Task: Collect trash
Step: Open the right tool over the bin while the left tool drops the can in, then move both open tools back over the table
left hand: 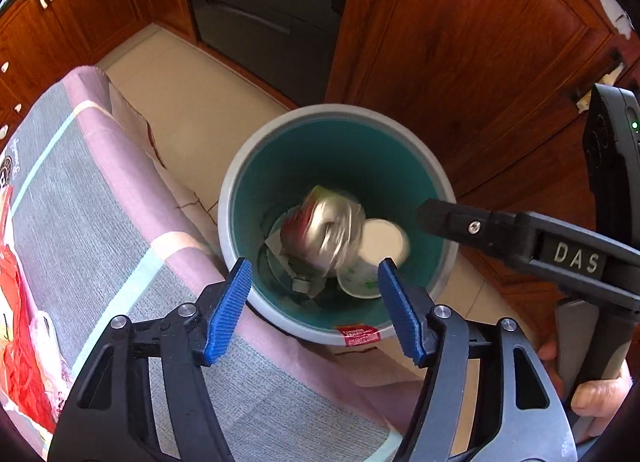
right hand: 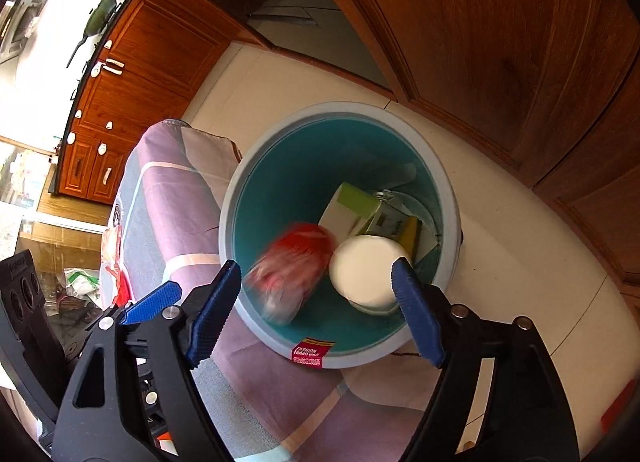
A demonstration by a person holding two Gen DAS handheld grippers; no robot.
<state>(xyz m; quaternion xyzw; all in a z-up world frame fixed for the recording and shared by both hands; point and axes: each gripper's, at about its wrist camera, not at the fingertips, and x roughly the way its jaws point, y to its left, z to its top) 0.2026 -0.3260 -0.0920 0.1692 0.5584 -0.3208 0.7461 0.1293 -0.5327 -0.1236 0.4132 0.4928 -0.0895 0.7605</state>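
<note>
A round bin with a grey rim (left hand: 332,110) (right hand: 340,106) and teal inside stands on the floor beside the table. My left gripper (left hand: 313,268) hangs open over its near edge. A crushed drink can (left hand: 324,230) (right hand: 292,270), blurred, is loose inside the bin's mouth, with no pad on it. Beside it is a white paper cup (left hand: 380,246) (right hand: 366,268), bottom toward me. My right gripper (right hand: 316,266) is open above the bin too; its right pad sits next to the cup, and contact is unclear. One black finger (left hand: 452,222) of the right gripper reaches over the rim.
A green-and-white carton (right hand: 356,206) and a yellow box (right hand: 400,226) lie deeper in the bin. The table under a pink and grey cloth (left hand: 100,222) (right hand: 168,202) borders the bin on the left, with a red bag (left hand: 16,342) on it. Wooden cabinets (left hand: 460,42) stand behind.
</note>
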